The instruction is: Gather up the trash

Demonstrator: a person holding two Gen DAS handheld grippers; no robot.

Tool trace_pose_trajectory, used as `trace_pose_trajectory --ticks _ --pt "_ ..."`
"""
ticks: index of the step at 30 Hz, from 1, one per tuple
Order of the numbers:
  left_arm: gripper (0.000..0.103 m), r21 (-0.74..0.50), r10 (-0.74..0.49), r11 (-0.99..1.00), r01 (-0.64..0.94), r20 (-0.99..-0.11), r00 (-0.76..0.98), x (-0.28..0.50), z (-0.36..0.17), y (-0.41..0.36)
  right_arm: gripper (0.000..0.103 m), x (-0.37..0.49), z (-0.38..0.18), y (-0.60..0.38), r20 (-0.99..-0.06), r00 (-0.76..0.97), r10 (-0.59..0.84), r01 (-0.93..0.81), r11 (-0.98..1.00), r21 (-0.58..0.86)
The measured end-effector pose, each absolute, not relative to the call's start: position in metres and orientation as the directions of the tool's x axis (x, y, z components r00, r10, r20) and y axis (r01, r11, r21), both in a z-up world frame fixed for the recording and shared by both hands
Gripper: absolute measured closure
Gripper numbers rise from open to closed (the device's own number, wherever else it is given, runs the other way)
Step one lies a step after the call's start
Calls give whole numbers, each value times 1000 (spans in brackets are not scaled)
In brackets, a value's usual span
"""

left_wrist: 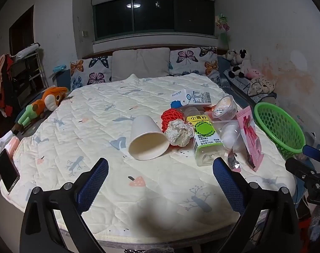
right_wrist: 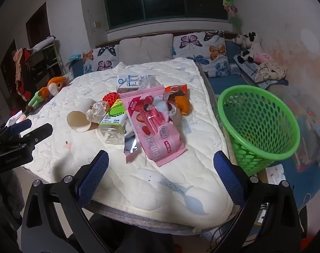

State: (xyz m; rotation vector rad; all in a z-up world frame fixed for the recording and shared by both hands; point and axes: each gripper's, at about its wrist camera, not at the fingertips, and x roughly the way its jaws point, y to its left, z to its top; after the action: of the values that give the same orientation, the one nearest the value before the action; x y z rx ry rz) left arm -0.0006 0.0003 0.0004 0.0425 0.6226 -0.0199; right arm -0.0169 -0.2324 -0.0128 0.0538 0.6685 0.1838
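Note:
A heap of trash lies on the quilted pad: a tipped paper cup, a crumpled paper ball, a clear bottle with a green label, a red foam net, a milk carton, a plastic cup and a pink snack wrapper. A green mesh basket stands to the right of the pad. My left gripper hangs open short of the paper cup. My right gripper is open just before the pink wrapper. Neither holds anything.
Butterfly pillows and a grey cushion line the back. An orange plush toy lies at the left, and a phone sits at the near left edge. More plush toys rest at the back right.

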Motion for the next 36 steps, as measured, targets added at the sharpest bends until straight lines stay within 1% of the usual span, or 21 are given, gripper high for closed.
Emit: trace_pose_trajectory --ticks 9,12,36 --pt "7 31 -16 999 42 -587 810 -4 -2 -1 4 -17 -12 -231 -611 771 179 -147 984 102" --pt "7 34 -17 998 45 -581 814 -8 6 -11 4 -16 -14 -229 -612 770 179 -148 984 102" --pt "7 25 -29 998 54 -586 810 -4 3 -4 4 -16 -13 -232 -616 765 190 -150 982 117"
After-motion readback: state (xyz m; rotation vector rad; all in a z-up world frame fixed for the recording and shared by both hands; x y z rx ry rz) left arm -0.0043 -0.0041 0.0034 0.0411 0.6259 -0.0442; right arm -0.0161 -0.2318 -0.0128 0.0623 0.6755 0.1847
